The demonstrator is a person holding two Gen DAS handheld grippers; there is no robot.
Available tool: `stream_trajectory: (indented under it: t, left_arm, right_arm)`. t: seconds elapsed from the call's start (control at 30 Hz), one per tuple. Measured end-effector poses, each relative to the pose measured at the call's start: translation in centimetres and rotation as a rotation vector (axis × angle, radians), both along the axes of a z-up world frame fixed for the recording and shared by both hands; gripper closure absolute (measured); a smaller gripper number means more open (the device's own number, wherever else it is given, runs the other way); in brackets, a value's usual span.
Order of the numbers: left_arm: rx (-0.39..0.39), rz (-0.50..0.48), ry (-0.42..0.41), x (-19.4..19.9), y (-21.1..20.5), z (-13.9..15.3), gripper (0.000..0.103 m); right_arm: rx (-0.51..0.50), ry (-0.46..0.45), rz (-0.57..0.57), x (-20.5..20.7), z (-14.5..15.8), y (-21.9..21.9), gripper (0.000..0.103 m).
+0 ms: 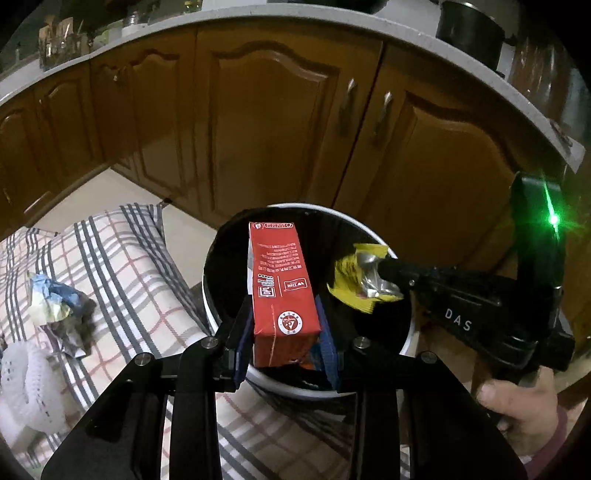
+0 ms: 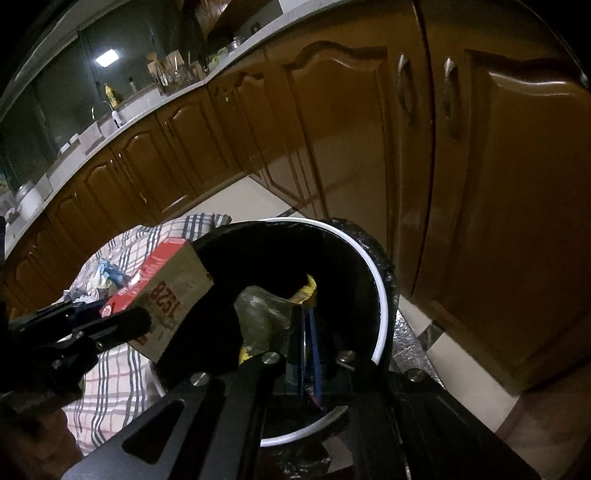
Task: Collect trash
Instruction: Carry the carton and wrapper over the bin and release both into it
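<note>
My left gripper (image 1: 284,332) is shut on a red drink carton (image 1: 282,284) and holds it above the open mouth of the white-rimmed bin (image 1: 210,314) lined with a black bag. The carton also shows in the right wrist view (image 2: 166,291), at the bin's left rim. My right gripper (image 1: 384,275) is shut on a crumpled yellow and silver wrapper (image 1: 354,277) and holds it over the bin's right half. In the right wrist view the wrapper (image 2: 306,291) sits pinched at the fingertips (image 2: 308,306) inside the bin (image 2: 380,295).
A plaid cloth (image 1: 122,258) covers the surface left of the bin. On it lie a crumpled blue and yellow wrapper (image 1: 55,299) and a white foam net (image 1: 26,384). Brown cabinet doors (image 1: 266,122) stand close behind the bin, under a countertop (image 1: 258,14).
</note>
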State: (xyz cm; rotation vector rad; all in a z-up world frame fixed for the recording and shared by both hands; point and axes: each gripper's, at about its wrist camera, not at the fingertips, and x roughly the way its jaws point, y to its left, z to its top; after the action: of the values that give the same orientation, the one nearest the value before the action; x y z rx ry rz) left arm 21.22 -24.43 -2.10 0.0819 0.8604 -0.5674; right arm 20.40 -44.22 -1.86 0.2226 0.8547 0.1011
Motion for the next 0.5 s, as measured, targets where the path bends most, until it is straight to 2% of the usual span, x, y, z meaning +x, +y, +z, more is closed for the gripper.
stream_trajectory:
  t: [0.07,0.1,0.13,0.17,0.4,0.5]
  left_arm:
    - [0.006,0.005,0.005,0.0,0.0,-0.2,0.067]
    - [0.002,0.008,0.007,0.0,0.1,-0.3,0.06]
    - [-0.001,0.012,0.009,0.0,0.3,-0.3,0.049]
    - [-0.006,0.019,0.009,0.0,0.4,-0.3,0.045]
    - [-0.027,0.04,0.006,-1.1,1.9,-0.2,0.045]
    - [-0.052,0.068,-0.005,-2.2,3.5,0.0,0.045]
  right_arm:
    - [0.004,0.008,0.0,0.1,-0.1,-0.1,0.087]
    - [0.008,0.007,0.001,0.0,-0.1,-0.1,0.078]
    - [0.008,0.006,0.0,-0.1,-0.1,-0.1,0.073]
    - [0.007,0.003,-0.002,-0.2,-0.1,-0.1,0.072]
    - [0.059,-0.026,-0.025,-1.4,0.2,-0.4,0.072]
    - [0.095,-0.052,-0.028,-2.3,0.6,-0.1,0.064]
